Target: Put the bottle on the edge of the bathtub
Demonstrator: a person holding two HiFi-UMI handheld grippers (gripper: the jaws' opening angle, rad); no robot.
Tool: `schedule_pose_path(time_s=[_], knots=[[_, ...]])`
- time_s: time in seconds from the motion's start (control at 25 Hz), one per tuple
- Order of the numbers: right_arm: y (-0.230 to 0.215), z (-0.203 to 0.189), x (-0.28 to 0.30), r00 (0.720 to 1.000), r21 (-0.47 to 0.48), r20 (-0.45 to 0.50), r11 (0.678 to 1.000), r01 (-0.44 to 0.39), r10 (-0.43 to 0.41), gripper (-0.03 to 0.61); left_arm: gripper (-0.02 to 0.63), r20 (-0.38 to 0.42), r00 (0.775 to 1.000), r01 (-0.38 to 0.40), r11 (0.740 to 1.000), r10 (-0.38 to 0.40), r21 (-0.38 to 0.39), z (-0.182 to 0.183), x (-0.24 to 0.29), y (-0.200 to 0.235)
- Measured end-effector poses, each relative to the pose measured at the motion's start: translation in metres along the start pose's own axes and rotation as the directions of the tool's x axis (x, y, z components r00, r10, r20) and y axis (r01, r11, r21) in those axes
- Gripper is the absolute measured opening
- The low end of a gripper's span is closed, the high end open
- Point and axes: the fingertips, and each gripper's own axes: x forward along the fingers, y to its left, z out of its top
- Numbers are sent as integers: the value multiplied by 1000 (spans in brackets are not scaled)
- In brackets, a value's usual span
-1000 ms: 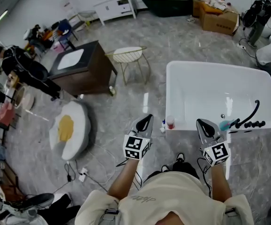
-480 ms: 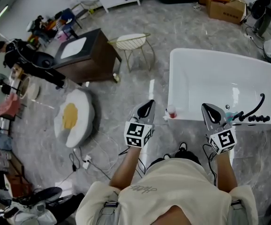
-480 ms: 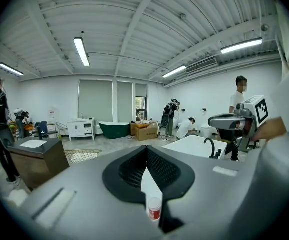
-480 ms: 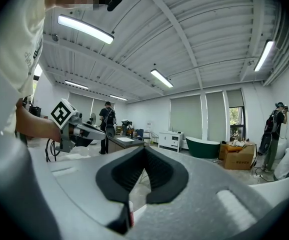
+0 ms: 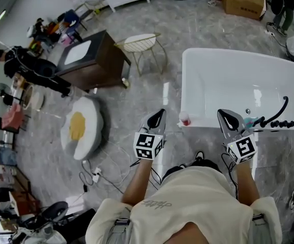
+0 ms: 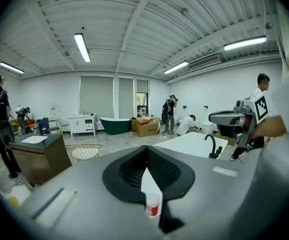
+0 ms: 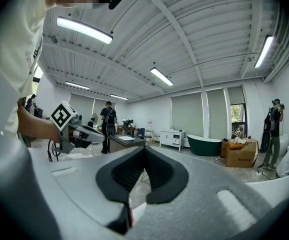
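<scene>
No text reads clearly. The shirt [image 5: 187, 202] bears a small script print, possibly a word, too blurred to spell. The bottle's [image 5: 185, 119] red label is illegible. The cubes [image 5: 148, 146] carry only square markers.

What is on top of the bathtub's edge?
A small bottle with a red label stands on the near left corner of the bathtub. A black faucet sits near the right end. A teal thing beside it is partly behind the right gripper.

You stand on a grey marble floor [image 5: 198, 29]; a dark cabinet [image 5: 98, 70] and wire chair [image 5: 138, 44] sit upper left, strip lights [image 6: 82, 46] line the white ribbed ceiling [image 6: 184, 29].
</scene>
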Motion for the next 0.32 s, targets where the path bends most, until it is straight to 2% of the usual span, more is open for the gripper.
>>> schedule_pose_path(time_s=[0.32], knots=[[-13,-14,-1,1000,13,-10,1000,-22,22,0,15,7,1000,-16,1000,16,2,-5,19,-9]])
